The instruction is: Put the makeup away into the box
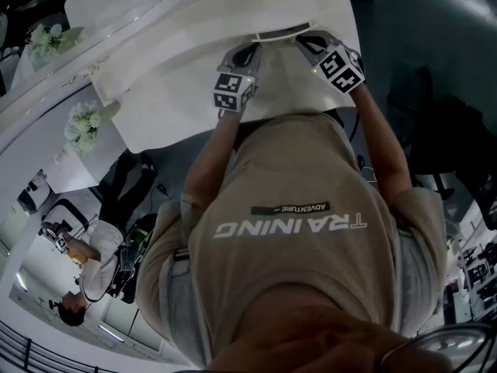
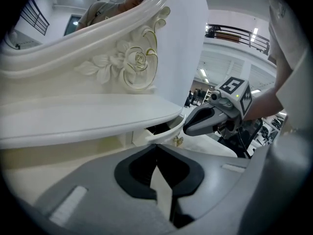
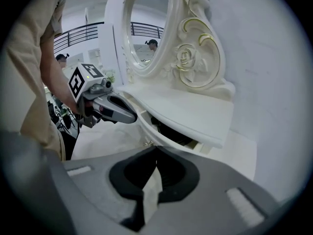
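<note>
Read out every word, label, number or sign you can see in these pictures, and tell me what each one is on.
"TRAINING": large white letters, upside down in the head view, on the person's beige T-shirt.
"ADVENTURE": on a small dark label just above that word, also upside down.
The two black-and-white marker cubes carry only square patterns, no words.
No other text is readable in any view.

Drawer [image 3: 144, 129]: beneath the shelf [image 3: 186, 109], above the counter [image 3: 105, 138].
Mirror [image 3: 146, 28]: upright behind the shelf.
</note>
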Demonstrator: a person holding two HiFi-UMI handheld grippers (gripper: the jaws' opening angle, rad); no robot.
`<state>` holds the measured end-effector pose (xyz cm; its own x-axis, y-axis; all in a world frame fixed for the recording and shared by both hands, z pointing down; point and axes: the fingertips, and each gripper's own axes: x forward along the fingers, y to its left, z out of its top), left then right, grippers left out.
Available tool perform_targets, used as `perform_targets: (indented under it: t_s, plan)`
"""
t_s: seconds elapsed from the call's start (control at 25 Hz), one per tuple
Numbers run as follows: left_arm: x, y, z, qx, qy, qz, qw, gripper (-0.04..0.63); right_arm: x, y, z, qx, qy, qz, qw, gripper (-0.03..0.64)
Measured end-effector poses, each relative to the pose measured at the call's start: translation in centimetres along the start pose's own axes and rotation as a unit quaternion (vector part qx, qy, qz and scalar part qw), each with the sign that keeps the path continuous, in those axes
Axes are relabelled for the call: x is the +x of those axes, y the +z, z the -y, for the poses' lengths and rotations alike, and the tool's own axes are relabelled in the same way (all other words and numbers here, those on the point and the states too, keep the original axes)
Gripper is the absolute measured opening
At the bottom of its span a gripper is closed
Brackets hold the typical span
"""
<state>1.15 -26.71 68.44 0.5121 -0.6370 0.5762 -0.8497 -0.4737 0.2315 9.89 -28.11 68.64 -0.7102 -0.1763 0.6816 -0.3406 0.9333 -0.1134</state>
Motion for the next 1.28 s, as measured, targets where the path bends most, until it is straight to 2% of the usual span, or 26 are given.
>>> perform_targets:
  t_s: [0.2, 0.56, 0.92, 1.28]
  plan:
    - [1.1, 1.5, -1.8, -0.004, 0.022, 0.008, 0.9997, 0.008, 0.7, 0.9, 2.2, 0.026, -0.009, 0.018, 0.999, 0.005]
    - [2.6, 1.8, -3.5, -0.04, 0.042, 0.017, 0.9982, 0.008, 1.4, 0.4, 4.6, 0.062, -0.002, 0.039, 0.997, 0.005]
    - [3.9, 1.9, -4.1, -0.056, 0.04, 0.008, 0.9976, 0.008, 2.7, 0.0, 5.4, 0.084, 0.006, 0.052, 0.995, 0.005]
    - [2.5, 1.5, -3.2, -0.057, 0.027, 0.018, 0.9978, 0.008, 2.5, 0.5, 4.3, 0.099, -0.028, 0.052, 0.993, 0.005]
